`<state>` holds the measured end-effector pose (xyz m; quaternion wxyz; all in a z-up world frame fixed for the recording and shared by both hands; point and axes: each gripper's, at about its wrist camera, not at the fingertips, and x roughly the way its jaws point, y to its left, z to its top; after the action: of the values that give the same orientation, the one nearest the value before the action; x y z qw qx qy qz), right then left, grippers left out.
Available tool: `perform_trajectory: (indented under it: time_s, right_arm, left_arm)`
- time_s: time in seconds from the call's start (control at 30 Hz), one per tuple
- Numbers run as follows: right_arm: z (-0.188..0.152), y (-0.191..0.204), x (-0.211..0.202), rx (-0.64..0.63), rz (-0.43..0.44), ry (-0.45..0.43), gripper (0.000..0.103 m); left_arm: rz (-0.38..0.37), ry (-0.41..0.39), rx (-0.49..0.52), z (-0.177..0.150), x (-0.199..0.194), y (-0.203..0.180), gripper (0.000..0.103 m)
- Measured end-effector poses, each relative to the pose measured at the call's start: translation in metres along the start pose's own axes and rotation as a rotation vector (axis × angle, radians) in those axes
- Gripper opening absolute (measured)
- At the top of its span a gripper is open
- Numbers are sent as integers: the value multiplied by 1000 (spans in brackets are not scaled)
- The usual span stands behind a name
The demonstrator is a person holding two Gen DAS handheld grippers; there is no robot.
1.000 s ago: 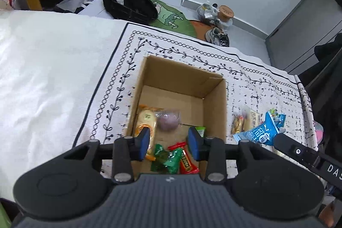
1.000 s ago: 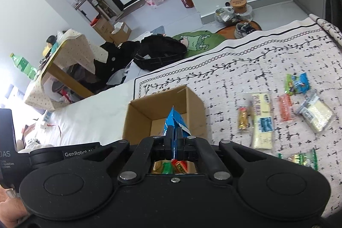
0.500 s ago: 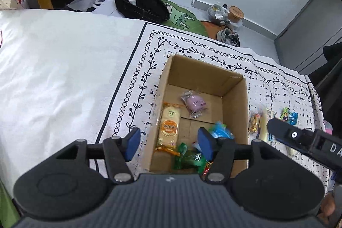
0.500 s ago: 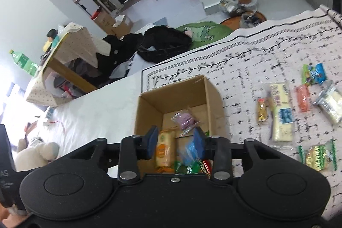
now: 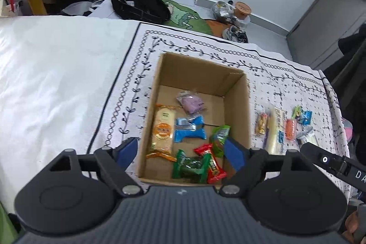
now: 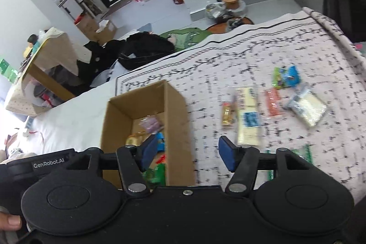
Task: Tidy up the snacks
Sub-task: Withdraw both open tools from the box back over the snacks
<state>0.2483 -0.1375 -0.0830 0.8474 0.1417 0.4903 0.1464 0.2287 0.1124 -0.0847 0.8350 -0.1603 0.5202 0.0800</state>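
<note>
An open cardboard box (image 5: 238, 104) (image 6: 178, 120) stands on the patterned cloth. Inside lie a blue packet (image 5: 188, 129), a purple snack (image 5: 191, 102), an orange biscuit pack (image 5: 162, 129), green packets (image 5: 191, 167) and a red bar (image 5: 211, 165). My left gripper (image 5: 181, 151) hovers open over the box's near edge, nothing between its fingers. My right gripper (image 6: 187, 153) is open and empty above the box's right wall. To the right of the box several loose snacks lie on the cloth: a long cream pack (image 6: 248, 120), a small orange-yellow pack (image 6: 227, 114), a red one (image 6: 273, 102).
A blue-green packet (image 6: 286, 77) and a clear-wrapped pale pack (image 6: 307, 108) lie further right; a green packet (image 6: 303, 156) is near the right gripper. White bedding (image 5: 52, 74) spreads left of the cloth. Bags, shoes and a wooden table stand on the floor beyond.
My right gripper opened and let the blue packet drop into the box, then shifted right. My left gripper opened wider and drew back from the box.
</note>
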Motion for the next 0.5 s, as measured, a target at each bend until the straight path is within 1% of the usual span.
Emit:
perform_trajectory:
  time_s: [0.23, 0.4, 0.5]
  right_arm:
    - [-3, -29, -12, 29, -24, -6, 75]
    - [-6, -48, -22, 41, -39, -13, 89]
    - [-7, -61, -27, 57, -47, -16, 94]
  left_arm:
    - [-8, 23, 37, -9, 3, -26, 86]
    - [-14, 23, 63, -15, 2, -45, 89]
    - [-22, 24, 73, -18, 1, -56, 89]
